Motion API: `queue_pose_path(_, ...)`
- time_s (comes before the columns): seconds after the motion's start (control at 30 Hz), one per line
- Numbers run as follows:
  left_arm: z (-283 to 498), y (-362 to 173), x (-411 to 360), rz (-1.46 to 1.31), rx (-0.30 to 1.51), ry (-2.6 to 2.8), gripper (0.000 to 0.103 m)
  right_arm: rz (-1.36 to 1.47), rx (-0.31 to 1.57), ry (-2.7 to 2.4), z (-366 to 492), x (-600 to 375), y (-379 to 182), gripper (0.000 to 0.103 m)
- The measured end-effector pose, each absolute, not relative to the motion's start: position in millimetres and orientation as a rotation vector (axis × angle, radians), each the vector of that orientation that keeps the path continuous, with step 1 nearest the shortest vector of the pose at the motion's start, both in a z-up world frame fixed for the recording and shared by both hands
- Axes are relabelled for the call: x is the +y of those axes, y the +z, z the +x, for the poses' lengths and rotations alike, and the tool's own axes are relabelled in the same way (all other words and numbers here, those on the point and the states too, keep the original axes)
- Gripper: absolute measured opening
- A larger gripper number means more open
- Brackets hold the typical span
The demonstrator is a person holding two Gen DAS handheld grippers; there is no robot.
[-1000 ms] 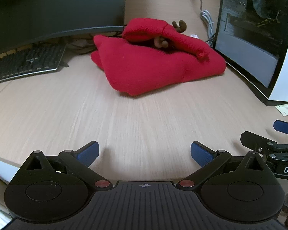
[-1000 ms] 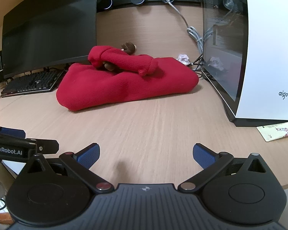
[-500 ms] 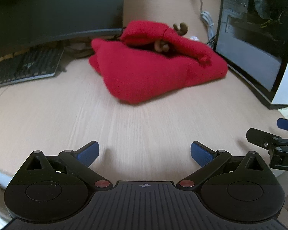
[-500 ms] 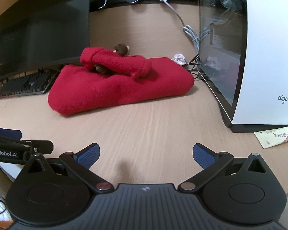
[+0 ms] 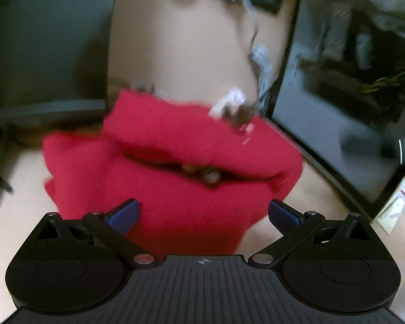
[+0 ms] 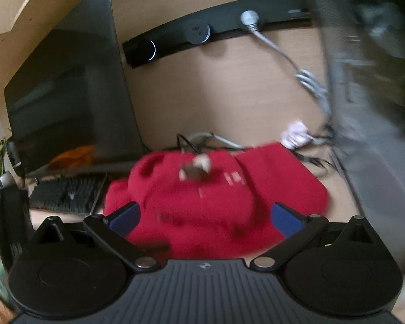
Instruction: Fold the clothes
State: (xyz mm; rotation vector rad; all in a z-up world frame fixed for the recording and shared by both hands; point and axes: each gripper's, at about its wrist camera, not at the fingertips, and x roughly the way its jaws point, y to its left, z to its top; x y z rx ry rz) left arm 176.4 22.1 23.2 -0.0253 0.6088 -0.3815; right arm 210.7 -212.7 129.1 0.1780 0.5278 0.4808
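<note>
Soft, fuzzy red fleece garment [image 5: 159,178] sits in a rumpled, thick heap on the pale wood-grain bench [image 5: 16,232], a rolled fold lying across its top and something small and brown tucked under that fold, too blurred to identify. Left gripper [image 5: 203,213] is right over the near edge of the fleece, blue-padded fingers spread wide apart, holding nothing. Right gripper [image 6: 205,216] is also gaping wide and empty, with the red fleece [image 6: 216,197] filling the gap between its fingers; actual contact can't be judged through the blur. Dark flat monitor [image 6: 67,102] and black keyboard [image 6: 67,194] stand behind left, a glossy dark glass-sided computer case [image 5: 351,108] right.
</note>
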Motion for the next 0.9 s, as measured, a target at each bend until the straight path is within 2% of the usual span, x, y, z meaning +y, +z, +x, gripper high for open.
queue_pose_path(0.13, 195, 4, 33, 0.022, 0.651, -0.476, 0.103, 0.267, 0.591, 0.464, 304, -198, 106, 0.103)
queue_pose_path(0.23, 191, 1, 50, 0.043, 0.658, -0.581, 0.103, 0.489, 0.759, 0.414, 355, -201, 63, 0.103)
queue_pose_path(0.37, 185, 4, 83, -0.006, 0.737, -0.667, 0.103, 0.614, 0.733, 0.346, 314, -198, 41, 0.103)
queue_pose_path(0.53, 178, 9, 125, -0.069, 0.839, -0.770, 0.103, 0.550, 0.825, 0.374, 220, -166, 35, 0.103)
queue_pose_path(0.67, 152, 15, 159, -0.158, 0.861, -0.651, 0.103, 0.247, 0.918, 0.555, 173, -137, 70, 0.103)
queue_pose_path(0.77, 138, 20, 178, -0.249, 0.813, -0.468, 0.103, -0.109, 0.670, 0.633, 134, -145, 113, 0.103)
queue_pose_path(0.9, 123, 24, 162, -0.365, 0.722, -0.360, 0.103, -0.496, 0.396, 0.466, 122, -167, 114, 0.103)
